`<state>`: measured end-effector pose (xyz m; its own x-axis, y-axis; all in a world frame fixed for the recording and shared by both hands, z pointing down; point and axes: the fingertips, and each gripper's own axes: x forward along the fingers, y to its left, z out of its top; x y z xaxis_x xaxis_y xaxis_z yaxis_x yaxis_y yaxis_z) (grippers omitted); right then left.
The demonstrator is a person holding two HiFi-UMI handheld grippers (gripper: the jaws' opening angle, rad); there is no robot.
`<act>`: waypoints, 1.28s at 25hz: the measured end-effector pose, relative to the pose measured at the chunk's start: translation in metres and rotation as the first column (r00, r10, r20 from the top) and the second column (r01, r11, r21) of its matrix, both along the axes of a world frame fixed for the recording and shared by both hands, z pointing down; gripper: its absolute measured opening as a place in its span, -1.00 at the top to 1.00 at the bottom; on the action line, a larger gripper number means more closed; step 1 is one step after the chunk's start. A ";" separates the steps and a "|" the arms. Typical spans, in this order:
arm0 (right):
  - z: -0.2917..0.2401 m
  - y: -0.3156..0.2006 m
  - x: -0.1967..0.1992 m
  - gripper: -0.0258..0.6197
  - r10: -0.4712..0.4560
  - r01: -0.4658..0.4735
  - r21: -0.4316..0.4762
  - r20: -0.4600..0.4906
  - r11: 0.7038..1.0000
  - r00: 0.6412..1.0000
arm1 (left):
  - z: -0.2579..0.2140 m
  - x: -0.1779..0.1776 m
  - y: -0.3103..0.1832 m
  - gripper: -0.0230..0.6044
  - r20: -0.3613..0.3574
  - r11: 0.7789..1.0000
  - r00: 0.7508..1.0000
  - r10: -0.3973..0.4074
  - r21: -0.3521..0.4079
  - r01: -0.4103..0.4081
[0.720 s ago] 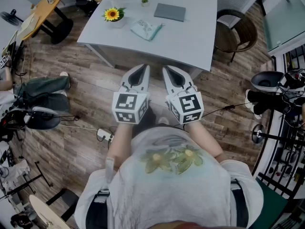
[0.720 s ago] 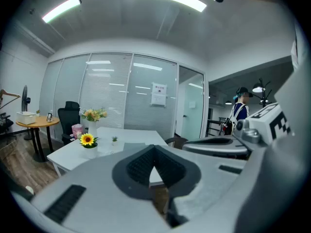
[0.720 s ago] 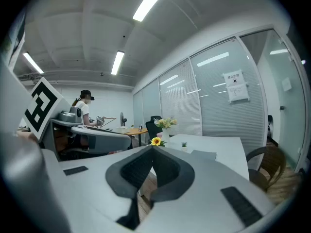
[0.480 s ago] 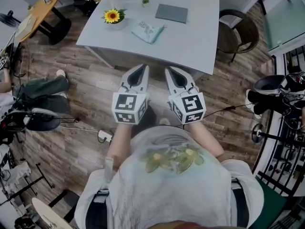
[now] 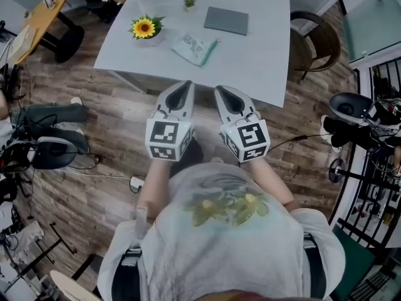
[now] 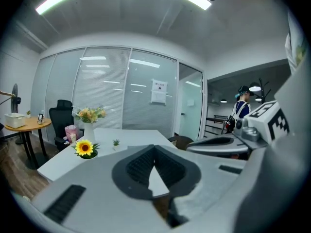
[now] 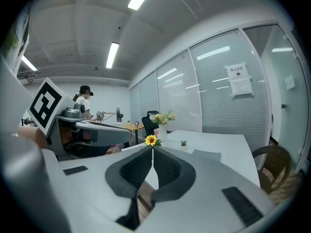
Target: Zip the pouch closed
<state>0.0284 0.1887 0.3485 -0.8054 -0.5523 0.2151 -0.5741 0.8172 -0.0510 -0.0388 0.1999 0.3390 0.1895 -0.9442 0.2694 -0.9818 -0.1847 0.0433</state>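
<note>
**Both tongs shut and empty at the table's near edge, pouch lying farther in**

We hold the left gripper (image 5: 186,85) and the right gripper (image 5: 220,90) side by side, each with its jaws pressed together on nothing, tips at the near edge of the white table (image 5: 266,52). The pouch (image 5: 195,45) lies on the table beyond them, apart from both, with bare tabletop between. A sunflower (image 5: 145,27) stands to its left, a grey pad (image 5: 226,20) far right of it, a small plant (image 5: 188,3) farther back, and a chair (image 5: 311,42) at the table's right. Since a moment ago the table edge has drawn nearer the tips, and the jaws are closed as before.
</note>
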 end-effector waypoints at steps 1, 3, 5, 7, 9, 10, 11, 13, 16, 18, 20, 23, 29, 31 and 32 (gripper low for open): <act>0.001 -0.004 -0.004 0.86 -0.003 0.003 -0.006 -0.003 1.000 1.000 | 0.000 -0.003 -0.005 0.91 -0.001 1.000 1.000 0.010 0.000 -0.010; 0.005 -0.011 -0.010 0.86 -0.004 0.004 -0.025 -0.011 1.000 1.000 | 0.003 -0.010 -0.013 0.91 -0.002 1.000 1.000 0.026 -0.009 -0.026; 0.010 -0.017 -0.013 0.85 0.001 -0.002 -0.043 -0.022 0.999 1.000 | 0.008 -0.019 -0.020 0.91 0.001 0.999 0.999 0.032 -0.022 -0.032; 0.015 -0.023 -0.018 0.62 0.000 -0.002 -0.064 -0.036 0.998 0.999 | 0.011 -0.028 -0.026 0.86 0.000 0.999 0.999 0.043 -0.032 -0.043; 0.020 -0.029 -0.023 0.49 -0.001 -0.003 -0.082 -0.053 0.997 0.999 | 0.015 -0.036 -0.034 0.71 -0.004 0.997 0.998 0.061 -0.046 -0.061; 0.022 -0.032 -0.026 0.45 0.001 -0.006 -0.087 -0.062 0.996 0.998 | 0.017 -0.041 -0.038 0.60 -0.004 0.996 0.998 0.069 -0.055 -0.069; 0.025 -0.036 -0.029 0.43 0.005 -0.011 -0.092 -0.069 0.996 0.998 | 0.020 -0.045 -0.042 0.56 0.001 0.995 0.997 0.078 -0.064 -0.078; 0.029 -0.043 -0.033 0.40 0.018 -0.026 -0.102 -0.082 0.994 0.996 | 0.024 -0.051 -0.050 0.50 0.016 0.992 0.995 0.102 -0.081 -0.101; 0.035 -0.052 -0.039 0.40 0.039 -0.050 -0.115 -0.096 0.992 0.995 | 0.029 -0.058 -0.059 0.47 0.026 0.984 0.988 0.152 -0.096 -0.149; 0.040 -0.057 -0.043 0.40 0.051 -0.064 -0.123 -0.105 0.990 0.993 | 0.032 -0.062 -0.064 0.47 0.034 0.978 0.982 0.186 -0.105 -0.182; 0.044 -0.060 -0.046 0.40 0.063 -0.079 -0.133 -0.118 0.988 0.991 | 0.033 -0.067 -0.070 0.47 0.041 0.971 0.976 0.215 -0.112 -0.209; 0.052 -0.065 -0.050 0.40 0.080 -0.100 -0.145 -0.137 0.984 0.987 | 0.043 -0.073 -0.076 0.47 0.029 0.959 0.966 0.256 -0.135 -0.250; 0.062 -0.073 -0.049 0.40 0.095 -0.122 -0.159 -0.165 0.980 0.982 | 0.055 -0.076 -0.095 0.47 0.029 0.942 0.952 0.306 -0.154 -0.298; 0.065 -0.077 -0.048 0.40 0.095 -0.124 -0.165 -0.173 0.978 0.980 | 0.054 -0.077 -0.104 0.47 0.041 0.939 0.947 0.317 -0.156 -0.308; 0.066 -0.079 -0.047 0.40 0.095 -0.124 -0.167 -0.175 0.978 0.980 | 0.053 -0.077 -0.109 0.47 0.050 0.938 0.946 0.321 -0.154 -0.311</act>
